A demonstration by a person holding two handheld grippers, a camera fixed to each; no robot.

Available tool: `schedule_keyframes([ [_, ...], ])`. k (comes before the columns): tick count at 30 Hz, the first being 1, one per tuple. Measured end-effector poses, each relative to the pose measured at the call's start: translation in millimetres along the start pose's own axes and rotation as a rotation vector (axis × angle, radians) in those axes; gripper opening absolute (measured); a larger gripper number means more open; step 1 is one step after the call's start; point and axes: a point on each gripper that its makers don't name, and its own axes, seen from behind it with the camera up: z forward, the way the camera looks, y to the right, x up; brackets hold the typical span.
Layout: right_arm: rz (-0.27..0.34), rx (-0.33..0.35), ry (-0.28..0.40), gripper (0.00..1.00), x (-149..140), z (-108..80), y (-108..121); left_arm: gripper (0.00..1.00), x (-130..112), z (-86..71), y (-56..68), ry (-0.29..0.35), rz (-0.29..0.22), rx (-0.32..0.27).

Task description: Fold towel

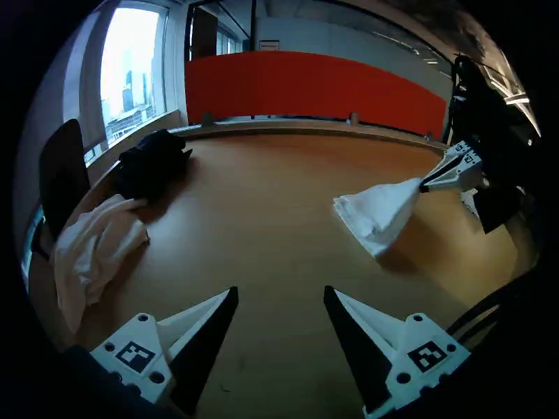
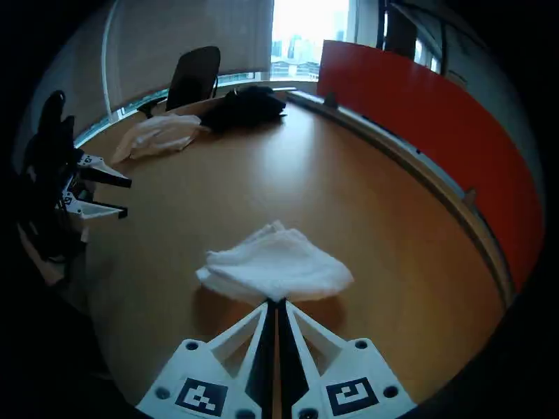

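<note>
1. The right hand-held gripper has its fingers closed almost together on the near edge of a white towel. The pinched part is hidden between them.
2. The towel is bunched into a loose wedge above the surface, with its near edge raised. Whether its far part touches the surface is hard to tell.
3. The left hand-held gripper is wide open and holds nothing. It is low over the surface, well apart from the towel.
4. Whoever holds the grippers is a dark shape, cut off at the picture edges.
5. Far beyond the towel lie a crumpled white cloth and a dark heap, which is too dim to identify.
6. The surface is a broad wooden table. A red screen runs along its edge to one side of the towel. Past the far end are a dark chair and bright windows.
</note>
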Motion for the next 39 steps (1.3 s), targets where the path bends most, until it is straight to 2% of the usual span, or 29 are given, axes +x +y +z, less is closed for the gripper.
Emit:
schedule_keyframes([
  [9, -0.016, -0.035, 0.079, 0.02, 55, -21.7, 22, 0.91, 10, -0.8, -0.9, 0.018, 0.011, -0.005],
  [15, -0.028, -0.063, 0.11, 0.02, 75, -35.8, 35, 0.91, 16, -1.4, 2.9, 0.026, 0.02, -0.017],
  [27, 0.016, -0.119, 0.143, 0.02, 79, -64.5, 62, 0.9, 21, 0.0, 9.7, 0.029, 0.021, -0.033],
  [39, 0.047, -0.172, 0.151, 0.02, 59, -100.7, 102, 0.91, 24, 4.0, 19.4, 0.025, 0.03, -0.052],
])
